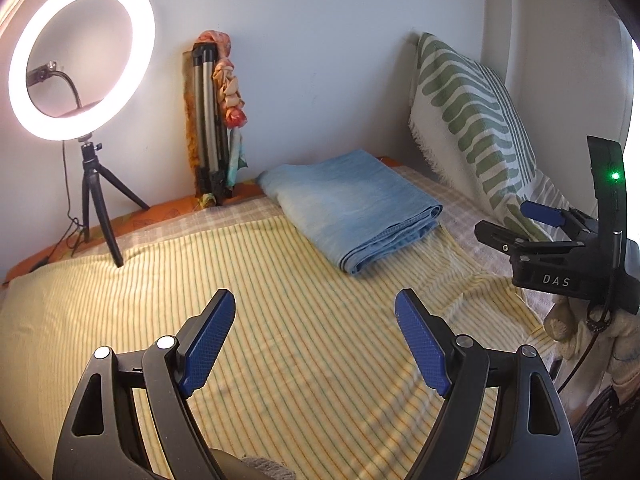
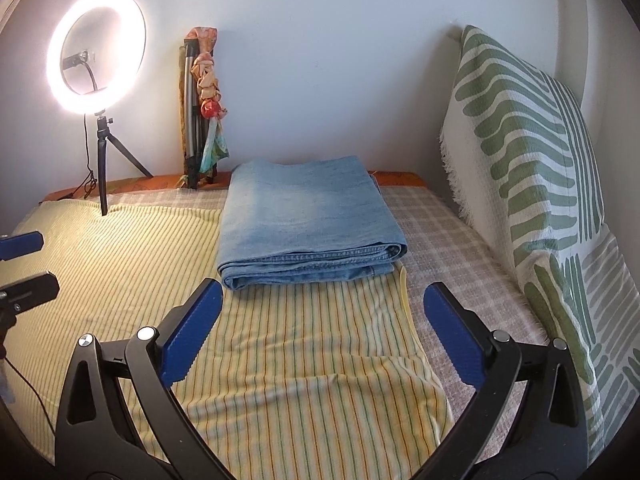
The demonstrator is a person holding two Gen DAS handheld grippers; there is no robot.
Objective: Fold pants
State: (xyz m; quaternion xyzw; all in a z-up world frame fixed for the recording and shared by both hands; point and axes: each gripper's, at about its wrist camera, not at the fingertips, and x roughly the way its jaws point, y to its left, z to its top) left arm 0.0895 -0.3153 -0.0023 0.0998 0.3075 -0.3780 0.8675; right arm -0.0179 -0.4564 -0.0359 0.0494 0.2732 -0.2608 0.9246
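Two tongs hover over a bed, both with blue-padded jaws spread wide and nothing between them. The left tongs hang above a yellow striped sheet; the right tongs hang over that sheet's edge, nearer the pants.

One pair of pants, light blue denim, lies folded into a flat rectangle on the bed, just beyond both tongs and touching neither. Its near edge rests on the yellow sheet; the rest lies on a checked cover.

Left of the pants, one lit ring light stands on a small tripod on the bed. Between it and the pants, one folded tripod wrapped in patterned cloth leans on the wall. Right of the pants, one green-and-white patterned pillow stands upright.

Nothing lies between the tongs and the pants.

Only the left view shows the body of the right tongs, with a green lamp.
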